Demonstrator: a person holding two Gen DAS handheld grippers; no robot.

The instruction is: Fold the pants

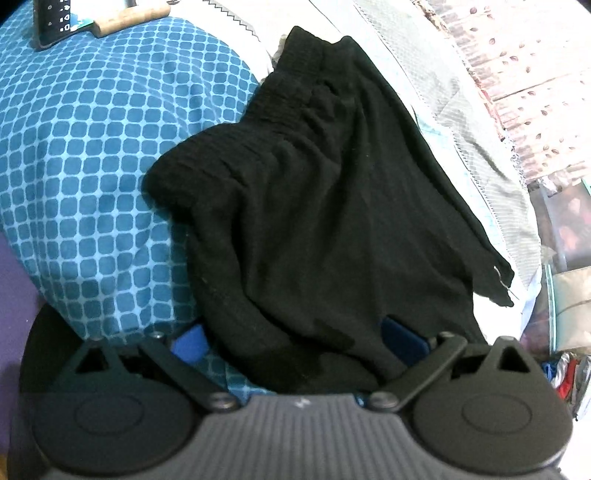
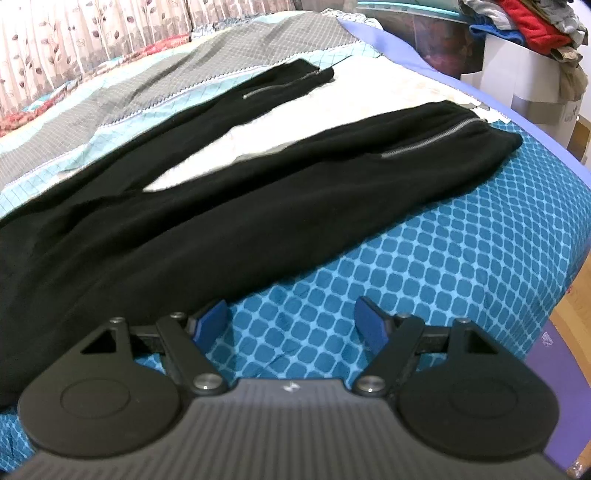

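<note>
Pants (image 2: 258, 192), black, lie spread on a bed over a teal quilt with a rounded-square pattern (image 2: 424, 258) and paler grey and white patchwork bedding (image 2: 155, 70) beyond. Right wrist view: both legs run away from the fingers toward the far side, splayed apart with white bedding between them; a zipper (image 2: 436, 138) shows near the cuff of the nearer leg, another on the farther leg. Right gripper (image 2: 291, 325) spread wide, nothing between its blue pads (image 2: 212, 319); bare quilt in the gap. Left pad sits just beside the fabric edge; contact cannot be told. Left wrist view: bunched cloth fills the space ahead of the fingers, ribbed waistband (image 1: 258, 122) crumpled at the far left. Left gripper (image 1: 295, 341) wide apart as well, with a mound of the black fabric lying in the gap and partly covering both blue pads (image 1: 190, 345); not clamped on it. Beyond the fingers, far left: a wooden-handled object (image 1: 129, 18) and a dark printed item (image 1: 55, 22) on the quilt. Right view, far right past the bed: a heap of mixed clothes (image 2: 528, 26) on a white stand.
</note>
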